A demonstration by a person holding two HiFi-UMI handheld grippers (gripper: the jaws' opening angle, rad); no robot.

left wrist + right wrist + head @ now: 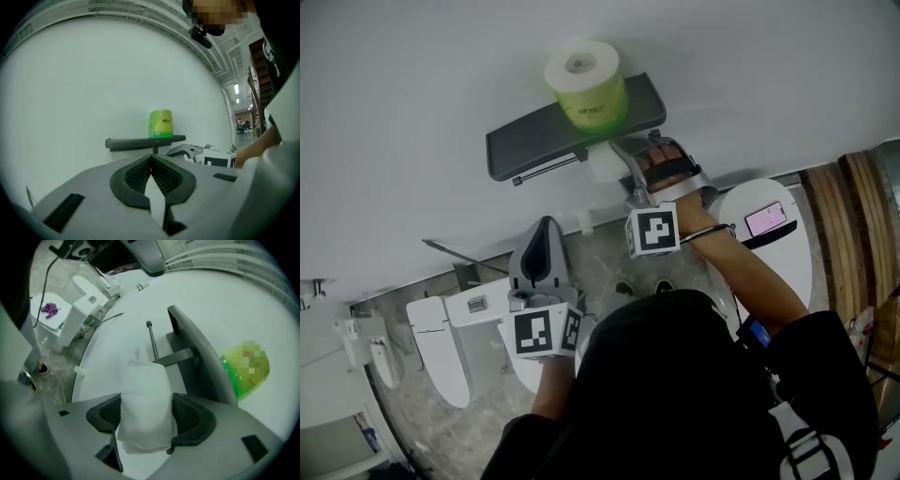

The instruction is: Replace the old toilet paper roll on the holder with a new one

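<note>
The right tongs [146,404] stood wide around the white old roll [144,380], under the holder [525,145] at 5 o'clock of the green-wrapped new roll [586,84]. They should close gently on its middle, then draw it straight along the bar [152,341] to the free end. The left tongs [152,161], jaws together, hung at 7 o'clock
</note>
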